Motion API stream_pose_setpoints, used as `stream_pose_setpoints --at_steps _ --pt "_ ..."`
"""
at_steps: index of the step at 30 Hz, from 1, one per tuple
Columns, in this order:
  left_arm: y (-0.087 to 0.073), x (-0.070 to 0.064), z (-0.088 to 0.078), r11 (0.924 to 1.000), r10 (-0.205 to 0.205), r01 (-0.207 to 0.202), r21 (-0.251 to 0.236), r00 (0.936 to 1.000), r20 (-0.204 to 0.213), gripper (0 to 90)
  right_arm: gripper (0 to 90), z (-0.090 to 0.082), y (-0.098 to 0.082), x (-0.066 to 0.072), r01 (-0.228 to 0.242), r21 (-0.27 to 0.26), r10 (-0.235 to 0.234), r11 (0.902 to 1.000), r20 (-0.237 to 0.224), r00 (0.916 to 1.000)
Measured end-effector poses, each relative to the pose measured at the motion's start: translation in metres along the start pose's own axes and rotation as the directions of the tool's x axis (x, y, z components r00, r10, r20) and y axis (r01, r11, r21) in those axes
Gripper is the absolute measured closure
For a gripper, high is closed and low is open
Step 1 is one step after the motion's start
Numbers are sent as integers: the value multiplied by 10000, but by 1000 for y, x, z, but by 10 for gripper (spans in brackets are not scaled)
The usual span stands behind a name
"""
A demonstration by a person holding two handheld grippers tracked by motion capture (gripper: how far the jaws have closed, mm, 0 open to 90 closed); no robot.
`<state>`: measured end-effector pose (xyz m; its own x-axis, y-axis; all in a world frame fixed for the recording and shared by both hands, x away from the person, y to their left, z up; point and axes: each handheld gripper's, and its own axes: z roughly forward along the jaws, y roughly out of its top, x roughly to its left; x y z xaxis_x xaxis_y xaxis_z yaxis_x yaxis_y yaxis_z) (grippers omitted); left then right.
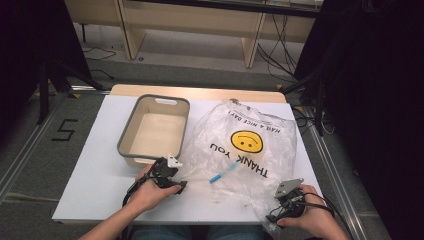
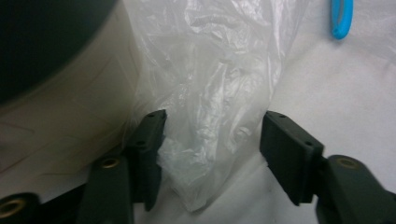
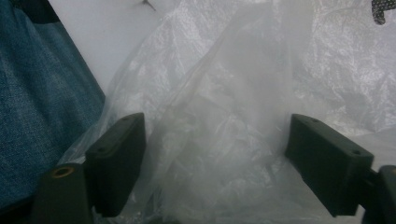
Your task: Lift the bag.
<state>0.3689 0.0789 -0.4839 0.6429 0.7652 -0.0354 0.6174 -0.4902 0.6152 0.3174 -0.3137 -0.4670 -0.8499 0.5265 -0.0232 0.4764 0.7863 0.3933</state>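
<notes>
Your left gripper [image 2: 212, 154] stands open around a plastic bag [image 1: 245, 150] handle; your right gripper [image 3: 215, 163] gapes around another fold.

One clear plastic bag [image 1: 245, 150], one beige bin [image 1: 154, 129], one blue pen [image 1: 223, 172], two grippers.

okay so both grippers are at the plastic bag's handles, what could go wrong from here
The left gripper has only one thin handle of the clear plastic smiley-face bag between open jaws; it may slip out or tear when pinched. The right gripper straddles loose film at the table edge. Lifting could spill the blue pen-like stick lying at the bag.
</notes>
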Motion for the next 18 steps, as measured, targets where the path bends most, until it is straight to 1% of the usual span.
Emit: stream_pose_setpoints --at_steps 2,4,6,8,9,12,14,16,18 --pt "1 -3 0 10000 -88 88 13 10000 3 520 299 -1 0 -1 76 27 -76 10000 -21 10000" --pt "3 -5 0 9999 -33 34 126 10000 -75 575 408 -3 0 -2 150 1 -150 9999 -58 9999" --pt "5 -6 0 9996 -81 82 252 10000 -45 627 479 -4 0 -4 122 -57 -122 9999 12 9999" --pt "7 -6 0 9994 -107 109 331 9999 -59 658 542 -5 1 -4 161 1 -161 9999 -2 9999" --pt "7 -6 1 9993 -185 186 323 9998 -51 670 572 -5 2 -4 194 17 -194 9998 38 9998" --pt "7 -4 1 9990 -317 316 321 9995 43 714 675 -5 4 -5 299 107 -298 9995 -53 9995" --pt "7 -2 1 9987 -394 391 328 9992 60 759 736 -5 4 -6 257 85 -257 9996 -107 9996" --pt "7 0 1 9988 -390 388 288 9992 59 794 810 -5 4 -8 204 60 -203 9998 -158 9997" --pt "7 0 1 9993 -303 302 210 9995 67 828 857 -5 4 -9 236 36 -235 9997 -107 9997"
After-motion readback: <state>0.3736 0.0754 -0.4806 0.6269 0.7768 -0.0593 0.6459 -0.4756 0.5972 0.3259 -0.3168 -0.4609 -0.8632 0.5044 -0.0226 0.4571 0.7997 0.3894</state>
